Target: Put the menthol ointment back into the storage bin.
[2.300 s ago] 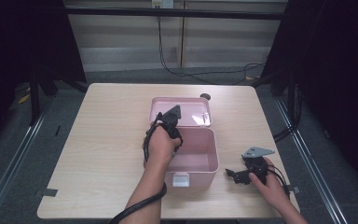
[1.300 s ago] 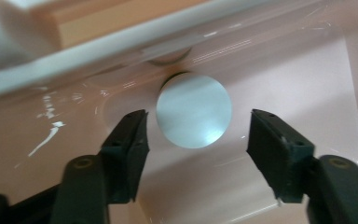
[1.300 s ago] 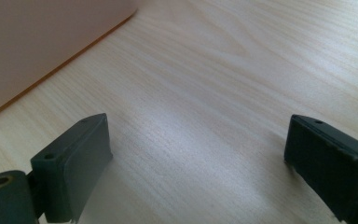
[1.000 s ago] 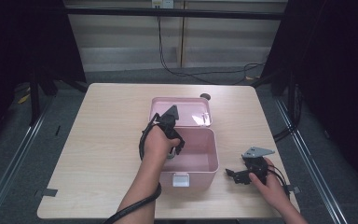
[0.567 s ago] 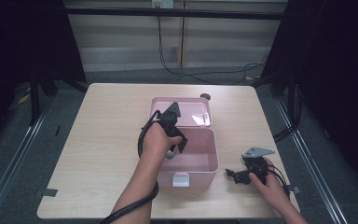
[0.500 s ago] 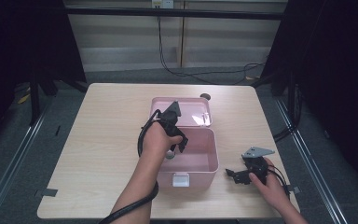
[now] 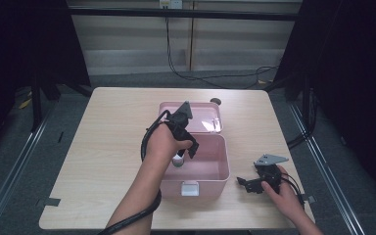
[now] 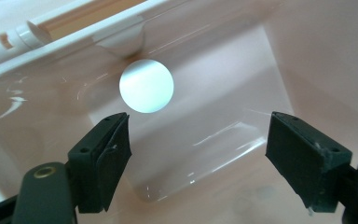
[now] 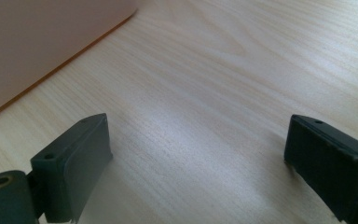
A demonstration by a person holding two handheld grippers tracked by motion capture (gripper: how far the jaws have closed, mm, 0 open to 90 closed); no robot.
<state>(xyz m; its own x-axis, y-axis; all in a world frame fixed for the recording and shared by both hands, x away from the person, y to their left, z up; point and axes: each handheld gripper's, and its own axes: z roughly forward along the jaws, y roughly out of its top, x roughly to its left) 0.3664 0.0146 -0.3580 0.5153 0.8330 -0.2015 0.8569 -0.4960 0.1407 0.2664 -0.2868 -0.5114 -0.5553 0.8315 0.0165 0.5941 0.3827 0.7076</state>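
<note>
The pink box (image 7: 196,164) sits near the middle of the wooden table (image 7: 103,147), its lid (image 7: 203,115) thrown back flat behind it, and a white latch tab (image 7: 189,188) on its near wall faces me. Nearest to me, my right gripper (image 7: 248,184) rests on the table just right of the box, jaws spread wide with only bare wood between them; it has not shifted from the earlier frames. A little farther off, my left gripper (image 7: 182,155) points down into the box, jaws parted and holding nothing; they have just been opening. In the left gripper view a round, pale, silvery disc (image 8: 146,86) lies on the box floor beyond the left jaw, free of both pads. I can read no brand or writing on the box, the disc or the latch. Compared with the earliest frame, my left hand has lifted somewhat and moved a little toward the box's left wall. At the lid's far corner lies a small dark round thing (image 7: 216,101), too small to make out.
</note>
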